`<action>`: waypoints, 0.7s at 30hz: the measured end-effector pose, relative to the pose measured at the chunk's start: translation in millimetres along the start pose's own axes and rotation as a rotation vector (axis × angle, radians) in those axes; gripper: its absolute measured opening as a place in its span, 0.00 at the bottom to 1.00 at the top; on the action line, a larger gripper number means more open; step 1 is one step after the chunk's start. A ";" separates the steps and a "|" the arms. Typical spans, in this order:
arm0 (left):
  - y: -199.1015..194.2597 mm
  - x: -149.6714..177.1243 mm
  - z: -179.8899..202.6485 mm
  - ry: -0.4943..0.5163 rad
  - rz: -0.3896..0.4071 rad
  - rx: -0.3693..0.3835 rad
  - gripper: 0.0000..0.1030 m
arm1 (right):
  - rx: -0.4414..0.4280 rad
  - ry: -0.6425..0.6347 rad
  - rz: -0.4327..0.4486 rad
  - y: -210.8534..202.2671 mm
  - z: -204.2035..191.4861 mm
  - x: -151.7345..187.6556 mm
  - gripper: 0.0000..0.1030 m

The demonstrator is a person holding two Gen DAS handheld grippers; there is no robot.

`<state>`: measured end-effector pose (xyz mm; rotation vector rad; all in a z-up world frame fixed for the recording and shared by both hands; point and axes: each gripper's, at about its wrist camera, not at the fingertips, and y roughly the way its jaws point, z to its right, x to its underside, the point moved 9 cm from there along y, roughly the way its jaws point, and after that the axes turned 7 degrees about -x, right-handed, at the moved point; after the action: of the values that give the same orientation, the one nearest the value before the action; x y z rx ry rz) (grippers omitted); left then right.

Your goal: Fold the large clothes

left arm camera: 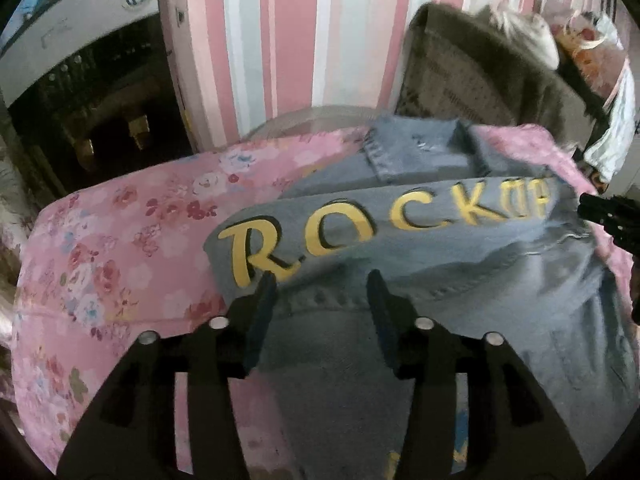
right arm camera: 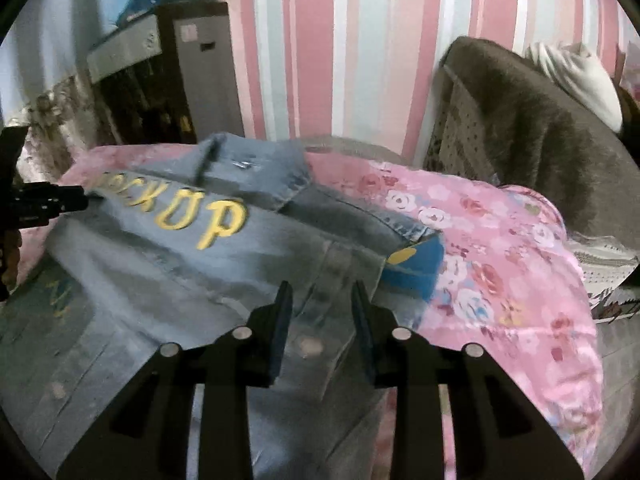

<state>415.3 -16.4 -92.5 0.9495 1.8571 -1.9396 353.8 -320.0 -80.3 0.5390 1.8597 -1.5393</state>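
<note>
A light blue denim jacket (left arm camera: pixel 460 264) with yellow letters lies back-up on a pink floral bedspread (left arm camera: pixel 100 264). It also shows in the right wrist view (right arm camera: pixel 180 280), partly folded, collar at the far end. My left gripper (left arm camera: pixel 322 280) is open just above the jacket below the letters, holding nothing. My right gripper (right arm camera: pixel 322 290) is open over the jacket's right edge, near a blue patch (right arm camera: pixel 416 272), holding nothing. Each gripper shows at the edge of the other's view: the right one (left arm camera: pixel 608 216), the left one (right arm camera: pixel 44 200).
A pink, white and grey striped wall (right arm camera: pixel 340 48) stands behind the bed. A grey fuzzy cushion (right arm camera: pixel 532 136) lies at the far right with a white cloth on it. A dark cabinet (right arm camera: pixel 160 80) stands at the far left.
</note>
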 end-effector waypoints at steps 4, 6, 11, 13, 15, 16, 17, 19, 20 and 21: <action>-16.0 17.4 14.0 0.048 0.012 0.033 0.51 | -0.010 -0.054 -0.022 -6.3 -20.9 15.8 0.30; -10.8 27.3 18.2 0.059 -0.011 0.034 0.51 | 0.000 -0.081 -0.041 0.5 -27.3 23.4 0.30; -1.3 36.1 17.6 0.080 -0.032 0.002 0.53 | 0.053 -0.111 -0.088 16.0 -22.6 37.6 0.36; 3.9 39.1 17.5 0.093 -0.037 -0.013 0.54 | 0.021 -0.066 -0.082 20.0 -16.1 39.0 0.36; 6.1 40.7 17.4 0.093 -0.029 -0.020 0.54 | 0.005 -0.047 -0.076 20.2 -13.1 38.0 0.36; 5.3 40.7 17.2 0.088 -0.027 -0.020 0.54 | 0.007 -0.049 -0.073 19.1 -13.2 37.5 0.36; 4.4 40.6 16.8 0.081 -0.026 -0.019 0.54 | 0.009 -0.052 -0.071 17.7 -14.0 37.3 0.37; 1.9 40.6 15.2 0.071 -0.024 -0.033 0.66 | 0.003 -0.042 -0.063 13.7 -14.6 36.2 0.37; 0.1 40.7 13.2 0.066 -0.020 -0.049 0.73 | -0.010 -0.025 -0.055 9.0 -15.0 35.0 0.38; -3.2 41.3 11.0 0.061 -0.012 -0.072 0.85 | -0.016 -0.016 -0.045 5.0 -14.8 33.5 0.41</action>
<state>380.0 -17.2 -116.7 0.9889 1.9563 -1.8564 330.5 -307.6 -106.1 0.4790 1.8830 -1.5520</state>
